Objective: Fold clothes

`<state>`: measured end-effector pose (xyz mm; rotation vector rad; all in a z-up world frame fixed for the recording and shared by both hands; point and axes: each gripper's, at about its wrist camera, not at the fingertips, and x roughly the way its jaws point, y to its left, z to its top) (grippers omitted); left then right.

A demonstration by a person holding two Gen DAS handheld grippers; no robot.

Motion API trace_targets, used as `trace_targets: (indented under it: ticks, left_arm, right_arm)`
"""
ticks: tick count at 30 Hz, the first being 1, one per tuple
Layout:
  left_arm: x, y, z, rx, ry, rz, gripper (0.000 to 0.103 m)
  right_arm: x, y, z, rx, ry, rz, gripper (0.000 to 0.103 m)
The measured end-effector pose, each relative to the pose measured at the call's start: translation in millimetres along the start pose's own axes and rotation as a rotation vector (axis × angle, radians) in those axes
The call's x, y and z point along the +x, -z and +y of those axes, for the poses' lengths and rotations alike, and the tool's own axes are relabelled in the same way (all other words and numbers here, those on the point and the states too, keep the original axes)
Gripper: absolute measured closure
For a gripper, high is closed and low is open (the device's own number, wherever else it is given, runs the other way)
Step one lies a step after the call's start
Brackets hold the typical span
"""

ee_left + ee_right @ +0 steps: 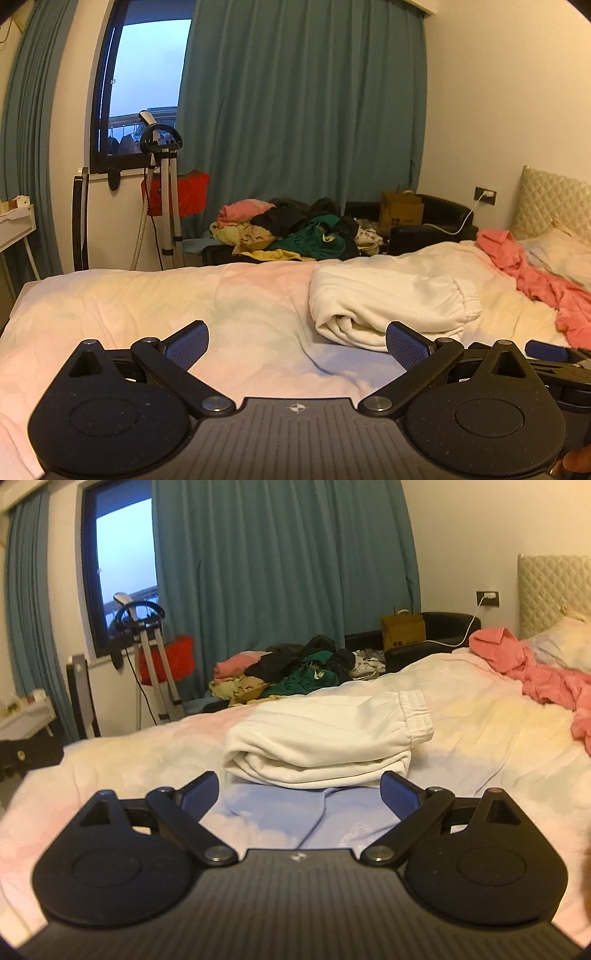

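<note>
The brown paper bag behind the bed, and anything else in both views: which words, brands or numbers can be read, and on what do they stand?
No text can be read in either view.
Brown paper bag: a dark print low on its front, too blurred to read.
Left gripper: a small round emblem on its body, not letters.
Light blue garment: a faint pale design, not legible.

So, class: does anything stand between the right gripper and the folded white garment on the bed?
Nothing visible does. The right gripper, jaws open, faces the folded white garment directly; only a pale blue cloth lies flat beneath.
</note>
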<state>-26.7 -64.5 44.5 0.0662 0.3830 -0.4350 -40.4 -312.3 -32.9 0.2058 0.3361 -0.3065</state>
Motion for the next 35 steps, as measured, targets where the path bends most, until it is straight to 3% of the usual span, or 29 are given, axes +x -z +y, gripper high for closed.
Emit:
trace_targets:
  ticks: [35]
  left_arm:
    - [-8,7,-8,0.013,-0.019,0.008,0.000]
  right_arm:
    - [-1,3,-4,0.002,0.016,0.006,0.008]
